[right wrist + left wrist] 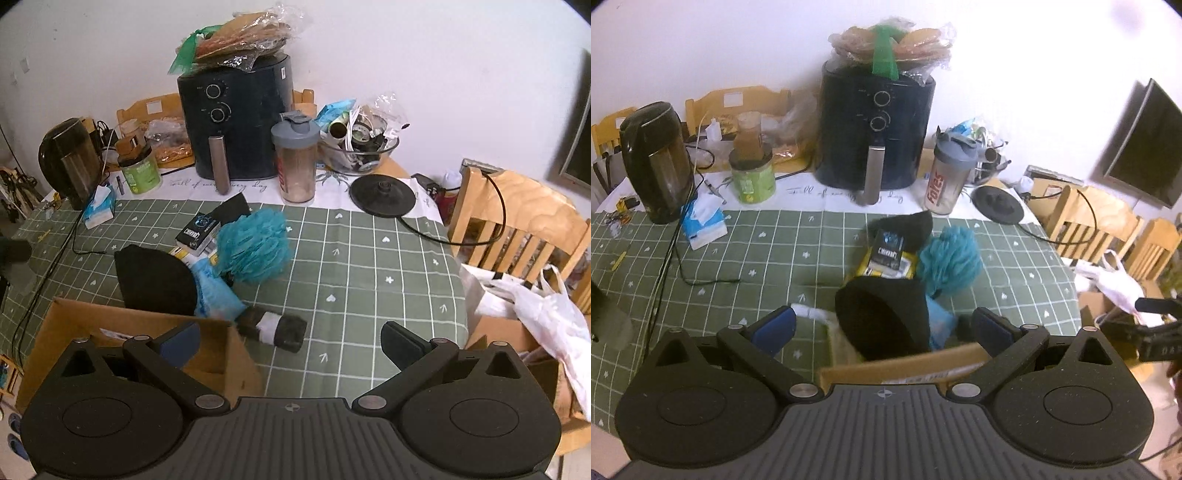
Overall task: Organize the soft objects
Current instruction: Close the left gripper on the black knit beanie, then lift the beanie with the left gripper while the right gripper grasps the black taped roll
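Note:
A pile of soft things lies mid-table: a black beanie (882, 317) (155, 280), a teal bath pouf (949, 260) (255, 247), a light blue pouf (216, 291), packaged black socks (897, 236) (207, 229) and a dark roll with a white band (275, 326). An open cardboard box (129, 332) (905, 363) stands at the near edge, just in front of the beanie. My left gripper (882, 328) is open above the box, the beanie between its fingers. My right gripper (291, 339) is open and empty, just short of the dark roll.
An air fryer (236, 122), a shaker bottle (297, 162), a kettle (72, 158) and its base (382, 195), a green can (142, 173), a tissue pack (98, 208) and a glass bowl (360, 151) line the back. Wooden chairs (517, 221) and a white bag (535, 306) stand right.

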